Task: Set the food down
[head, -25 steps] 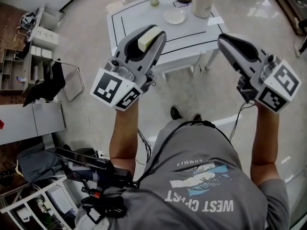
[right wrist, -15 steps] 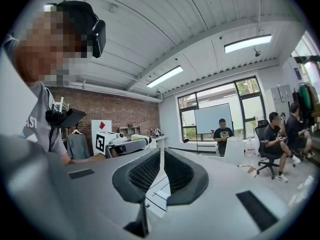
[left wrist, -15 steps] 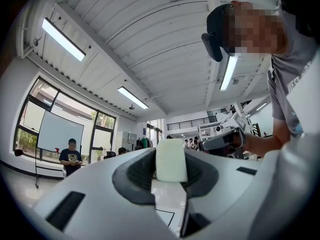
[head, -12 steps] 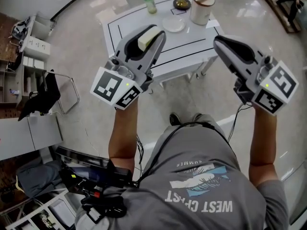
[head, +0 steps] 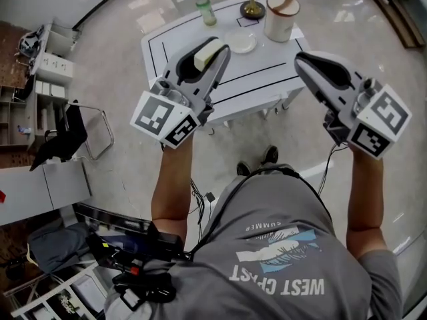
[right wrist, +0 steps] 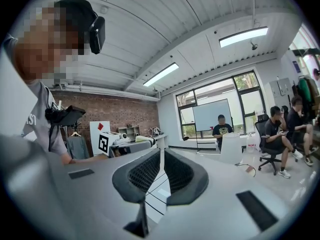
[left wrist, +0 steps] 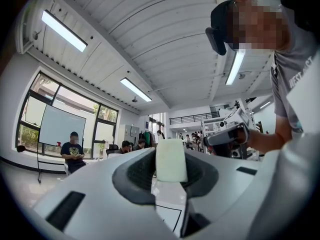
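Note:
A pale yellow block of food sits pinched between the jaws of my left gripper, held in the air in front of the white table. In the left gripper view the food block stands upright between the dark pads, with the left gripper shut on it. My right gripper hovers to the right at about the same height, off the table's right corner. Its jaws meet with nothing between them, as the right gripper shows in its own view. A small white plate lies on the table beyond the food.
On the table's far side stand a white canister with a brown lid, a green bottle and a brass object. A metal chair with dark cloth and shelves are at left. People sit in the room.
Both grippers keep their pose and the left still holds the food. The person's feet have shifted and the table sits slightly differently in view.

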Tool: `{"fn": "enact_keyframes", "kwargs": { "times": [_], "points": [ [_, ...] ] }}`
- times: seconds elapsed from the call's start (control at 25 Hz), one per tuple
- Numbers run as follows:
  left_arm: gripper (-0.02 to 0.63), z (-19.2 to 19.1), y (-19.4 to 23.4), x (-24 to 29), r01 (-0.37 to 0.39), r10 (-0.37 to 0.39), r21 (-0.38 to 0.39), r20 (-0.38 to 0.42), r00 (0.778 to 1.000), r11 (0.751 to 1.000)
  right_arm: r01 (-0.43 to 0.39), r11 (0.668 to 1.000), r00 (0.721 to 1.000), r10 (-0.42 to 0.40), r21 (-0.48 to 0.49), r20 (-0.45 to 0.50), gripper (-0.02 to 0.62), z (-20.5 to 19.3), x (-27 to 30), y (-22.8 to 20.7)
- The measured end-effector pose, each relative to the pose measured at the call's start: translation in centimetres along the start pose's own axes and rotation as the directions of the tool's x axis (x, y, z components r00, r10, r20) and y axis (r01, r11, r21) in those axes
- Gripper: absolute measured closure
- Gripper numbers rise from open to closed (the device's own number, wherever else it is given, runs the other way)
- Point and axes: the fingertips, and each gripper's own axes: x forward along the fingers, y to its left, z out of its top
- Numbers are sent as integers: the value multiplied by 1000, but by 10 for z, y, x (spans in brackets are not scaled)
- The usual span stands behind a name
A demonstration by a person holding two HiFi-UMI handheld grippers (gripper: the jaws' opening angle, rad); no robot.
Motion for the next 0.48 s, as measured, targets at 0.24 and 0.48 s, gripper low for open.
{"fn": "enact_keyframes", "kwargs": {
  "times": [0.24, 0.48],
  "points": [
    [503, -21, 13, 49, -33, 33, 7, -32, 999, 999, -35, 999, 999, 35, 15, 5, 586, -6, -2, -52],
    [503, -33, 14, 83, -45, 45, 6, -51, 998, 999, -57, 998, 998, 57, 32, -6, 586, -12, -6, -84]
  ]
}}
